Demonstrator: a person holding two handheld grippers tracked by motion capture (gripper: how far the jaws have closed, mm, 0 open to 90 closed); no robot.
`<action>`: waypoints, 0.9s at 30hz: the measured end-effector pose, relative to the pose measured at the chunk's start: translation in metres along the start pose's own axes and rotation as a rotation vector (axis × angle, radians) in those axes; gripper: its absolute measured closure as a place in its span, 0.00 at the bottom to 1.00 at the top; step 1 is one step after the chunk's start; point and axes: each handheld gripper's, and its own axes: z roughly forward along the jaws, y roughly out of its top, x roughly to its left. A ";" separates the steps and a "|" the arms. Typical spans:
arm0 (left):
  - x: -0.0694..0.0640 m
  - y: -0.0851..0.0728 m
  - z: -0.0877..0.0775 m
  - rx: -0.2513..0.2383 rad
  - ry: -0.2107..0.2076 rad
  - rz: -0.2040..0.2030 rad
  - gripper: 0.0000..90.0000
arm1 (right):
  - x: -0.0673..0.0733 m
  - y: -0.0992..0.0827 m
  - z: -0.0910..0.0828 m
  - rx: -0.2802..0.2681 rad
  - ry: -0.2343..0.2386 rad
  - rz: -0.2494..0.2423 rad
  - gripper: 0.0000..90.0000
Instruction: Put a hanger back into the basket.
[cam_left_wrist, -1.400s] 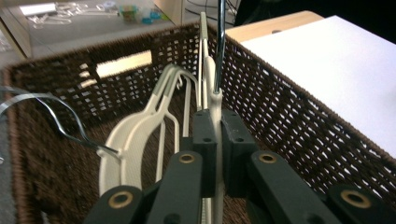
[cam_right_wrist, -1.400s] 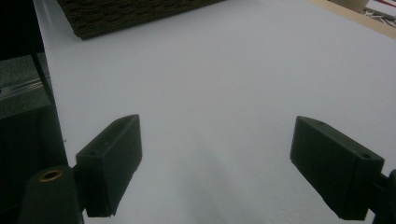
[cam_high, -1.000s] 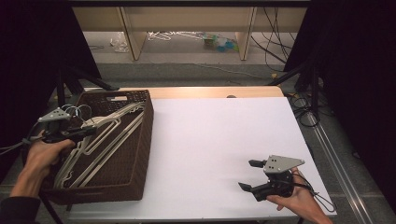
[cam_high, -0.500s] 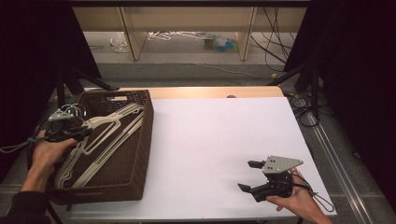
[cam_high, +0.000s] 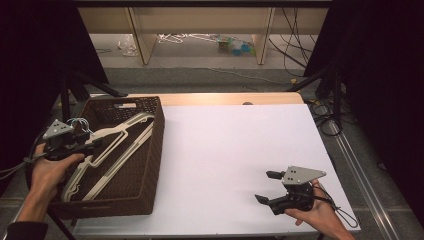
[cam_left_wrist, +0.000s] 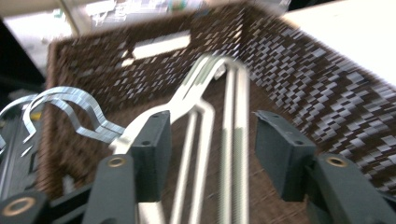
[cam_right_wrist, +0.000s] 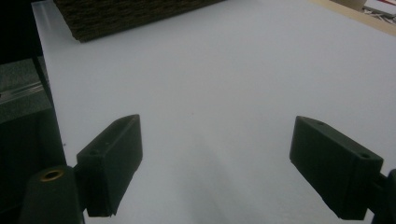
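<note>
Between the spread jaws of the left gripper (cam_left_wrist: 212, 158) lay several white hangers (cam_left_wrist: 210, 121) in one basket (cam_left_wrist: 299, 79); the right gripper (cam_right_wrist: 217, 163) gaped empty.

Two black grippers (cam_high: 267, 186) (cam_high: 95, 142), each with grey three-cornered top plate, brass-coloured jaw screws, trailing cable; dark left sleeve (cam_high: 22, 231).

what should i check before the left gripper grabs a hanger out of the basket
1. Left gripper open: ok, jaws stand apart.
2. Hanger between the jaws: ok, white hangers run up through the gap.
3. Only one hanger in the gap: not ok, several bars overlap there.
4. Metal hooks clear of the jaws: cannot tell, they lie close beside the left jaw.
5. Basket steady on the table: ok.
6. Right gripper out of the way: ok, open over the white table.
</note>
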 end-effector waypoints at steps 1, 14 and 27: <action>-0.005 0.001 -0.001 -0.014 -0.010 0.000 0.49 | 0.000 0.000 0.000 -0.005 -0.002 0.007 0.20; -0.061 0.010 -0.007 -0.132 -0.139 0.006 0.37 | -0.002 0.000 -0.003 -0.028 -0.031 0.022 0.20; -0.107 0.018 -0.006 -0.171 -0.245 0.035 0.31 | -0.001 0.001 -0.005 -0.048 -0.050 0.030 0.20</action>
